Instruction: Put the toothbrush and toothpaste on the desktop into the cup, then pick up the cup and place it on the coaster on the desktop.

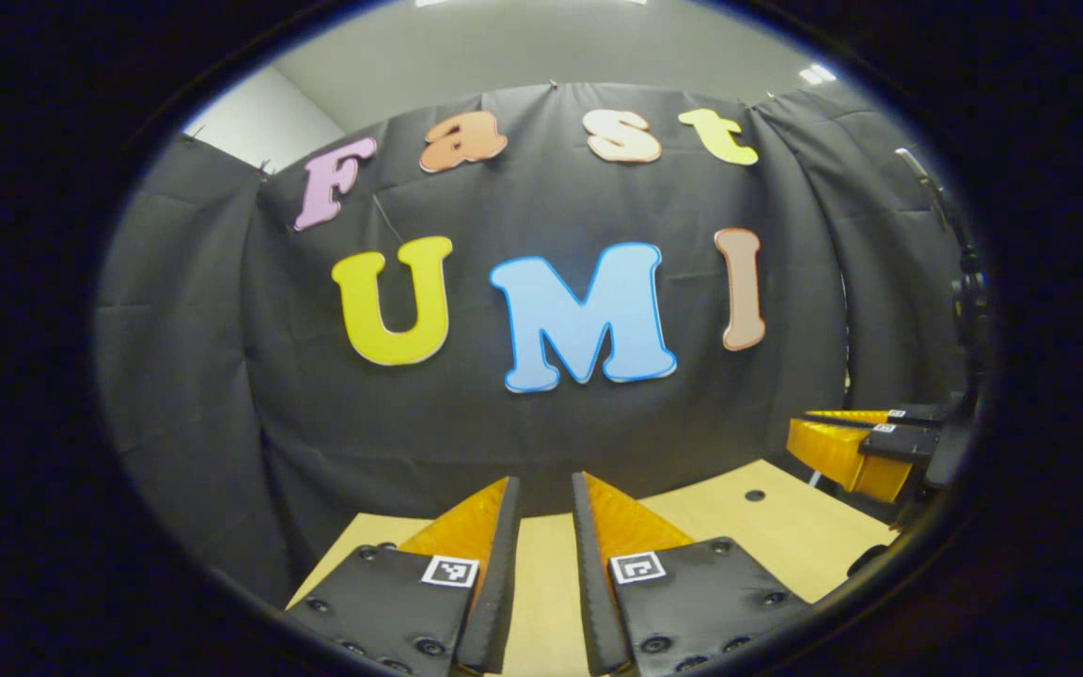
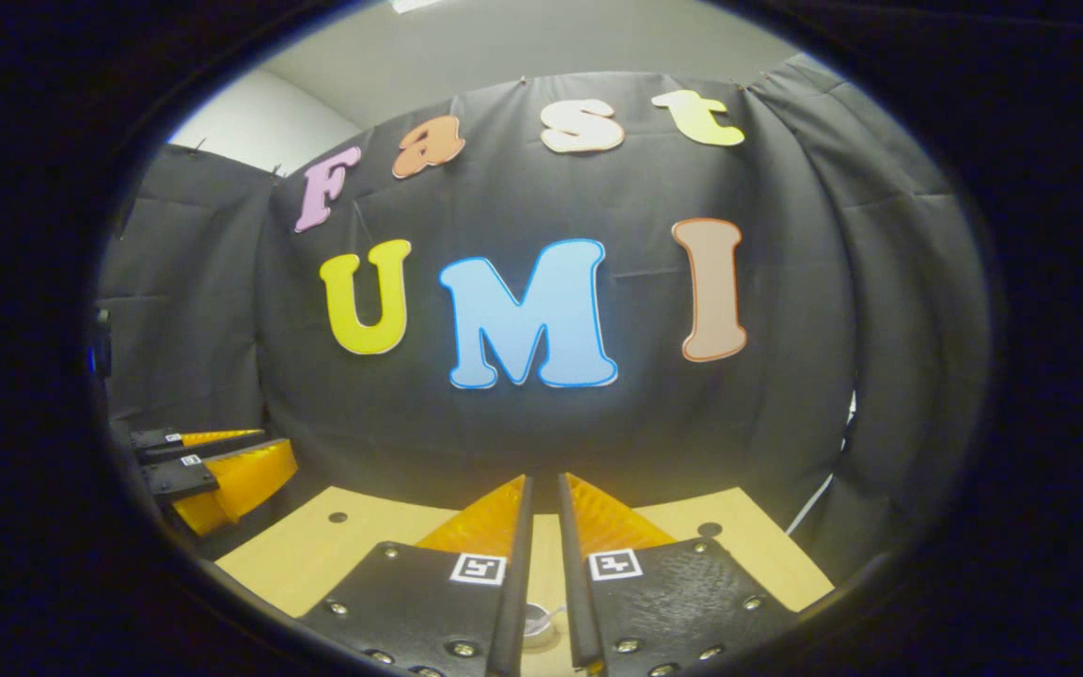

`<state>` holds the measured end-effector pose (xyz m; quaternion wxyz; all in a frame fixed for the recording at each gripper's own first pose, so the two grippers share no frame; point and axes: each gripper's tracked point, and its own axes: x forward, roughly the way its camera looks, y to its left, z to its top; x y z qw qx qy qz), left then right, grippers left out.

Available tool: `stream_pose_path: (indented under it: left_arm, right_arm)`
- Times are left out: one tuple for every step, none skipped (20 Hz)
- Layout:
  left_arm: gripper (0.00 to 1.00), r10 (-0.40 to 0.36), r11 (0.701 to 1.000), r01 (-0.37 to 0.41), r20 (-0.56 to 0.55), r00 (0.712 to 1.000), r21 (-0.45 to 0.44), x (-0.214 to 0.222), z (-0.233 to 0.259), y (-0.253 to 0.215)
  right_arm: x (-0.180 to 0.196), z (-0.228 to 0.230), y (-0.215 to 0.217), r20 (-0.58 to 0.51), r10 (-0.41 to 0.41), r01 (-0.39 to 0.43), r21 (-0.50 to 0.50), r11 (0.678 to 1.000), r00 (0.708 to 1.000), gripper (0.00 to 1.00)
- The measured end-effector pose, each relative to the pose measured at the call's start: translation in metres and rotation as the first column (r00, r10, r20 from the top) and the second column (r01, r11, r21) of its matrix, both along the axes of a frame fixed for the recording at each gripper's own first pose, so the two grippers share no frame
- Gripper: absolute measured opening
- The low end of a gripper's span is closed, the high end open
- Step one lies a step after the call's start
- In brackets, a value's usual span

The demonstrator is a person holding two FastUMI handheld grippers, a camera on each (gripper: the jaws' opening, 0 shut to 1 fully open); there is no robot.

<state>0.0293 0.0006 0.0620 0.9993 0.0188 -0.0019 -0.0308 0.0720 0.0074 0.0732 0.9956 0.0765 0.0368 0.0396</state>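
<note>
left gripper view, left gripper (image 1: pixel 544 498) parted, level

Small pale round object (image 2: pixel 538 622) low between the right gripper's orange-and-black fingers, mostly hidden and too blurred to identify, light wooden desktop (image 2: pixel 316 555) around it cut off by the lower edge, largely covered by those fingers.

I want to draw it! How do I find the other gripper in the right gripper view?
Follow the black cloth wall down to the light wooden table, then look at its left end. The left gripper hangs there, its orange fingers pointing sideways, unlike the right gripper pointing straight ahead.
</note>
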Motion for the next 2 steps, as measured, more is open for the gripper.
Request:
stream_pose_path:
  left_arm:
    - [0.39,0.007,1.0,-0.006,0.013,1.0,-0.011,-0.0018,0.0045,-0.0009]
    - [0.39,0.013,1.0,-0.012,0.017,1.0,-0.021,-0.0027,0.0073,0.0005]
  right_arm:
    - [0.0007,0.0029,0.0065,0.007,0.007,-0.007,-0.008,1.0,1.0,0.18]
    - [0.0002,0.003,0.0094,0.008,0.01,-0.01,-0.014,1.0,1.0,0.18]
